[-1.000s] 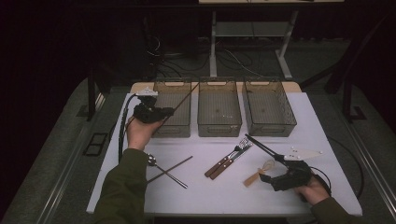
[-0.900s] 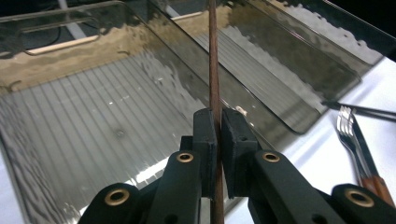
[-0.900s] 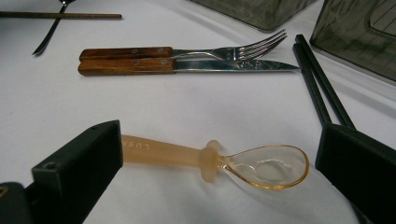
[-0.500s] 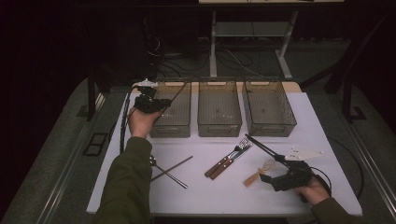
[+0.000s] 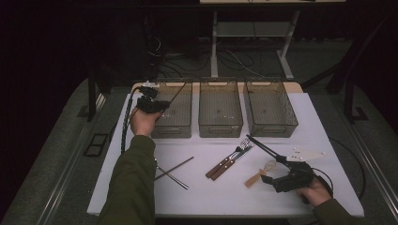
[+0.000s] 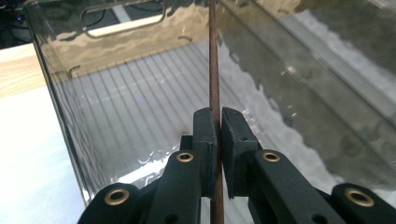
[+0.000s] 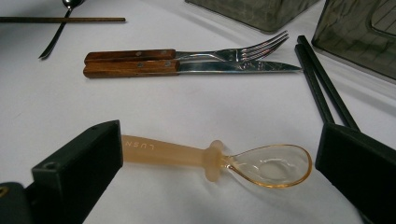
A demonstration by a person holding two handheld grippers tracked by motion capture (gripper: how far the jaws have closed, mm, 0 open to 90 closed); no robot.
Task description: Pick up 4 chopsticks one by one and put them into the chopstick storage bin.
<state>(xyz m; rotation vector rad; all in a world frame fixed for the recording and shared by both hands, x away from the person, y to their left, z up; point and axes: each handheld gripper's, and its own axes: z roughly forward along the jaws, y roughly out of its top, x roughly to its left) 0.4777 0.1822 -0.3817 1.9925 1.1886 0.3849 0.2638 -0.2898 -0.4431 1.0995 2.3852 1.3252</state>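
My left gripper hangs at the near left corner of the left clear bin, shut on a thin brown chopstick that slants up over the bin. In the left gripper view the chopstick runs upright between the closed pads, with the bin's ribbed floor behind. My right gripper rests low at the front right. It stands open around an amber plastic spoon that lies flat on the white table between the jaws, touching neither.
A middle bin and a right bin stand beside the left one. A wooden-handled fork and knife lie together mid-table. Black chopsticks, a white utensil, and another brown chopstick crossing a metal spoon lie around.
My left gripper has carried the chopstick away from the person, toward the left bin's far end. The right gripper has stayed still around the amber spoon.
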